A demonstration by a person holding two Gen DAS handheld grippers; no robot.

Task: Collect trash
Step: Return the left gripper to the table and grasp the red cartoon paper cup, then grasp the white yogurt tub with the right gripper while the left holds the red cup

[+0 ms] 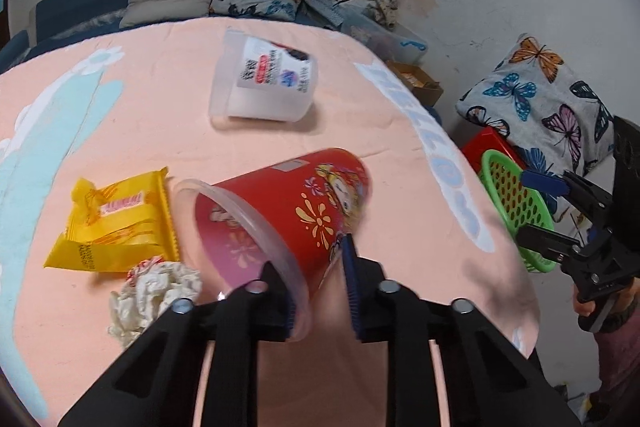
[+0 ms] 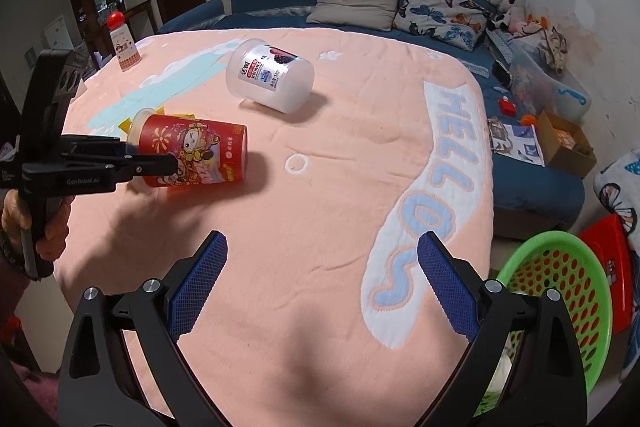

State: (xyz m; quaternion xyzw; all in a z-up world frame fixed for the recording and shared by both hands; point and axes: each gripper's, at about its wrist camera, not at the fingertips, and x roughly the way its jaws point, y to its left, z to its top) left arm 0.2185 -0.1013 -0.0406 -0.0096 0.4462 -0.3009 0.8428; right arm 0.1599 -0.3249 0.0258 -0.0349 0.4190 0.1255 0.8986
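Observation:
A red printed cup [image 1: 288, 211] lies on its side on the pink blanket [image 1: 160, 115]. My left gripper [image 1: 316, 279] is shut on the cup's clear rim, one finger inside and one outside; the right wrist view shows it gripping the cup [image 2: 196, 151]. A clear white tub [image 1: 264, 79] lies on its side farther back, also in the right wrist view [image 2: 270, 75]. A yellow wrapper [image 1: 116, 223] and a crumpled tissue [image 1: 156, 291] lie left of the cup. My right gripper [image 2: 320, 267] is open and empty over the blanket's near edge.
A green perforated basket [image 2: 560, 291] sits on the floor right of the table, in front of a red bin [image 2: 608, 259]. A small bottle with a red cap [image 2: 124, 43] stands at the far left. A blue sofa [image 2: 528, 179] with cushions and boxes runs behind and to the right.

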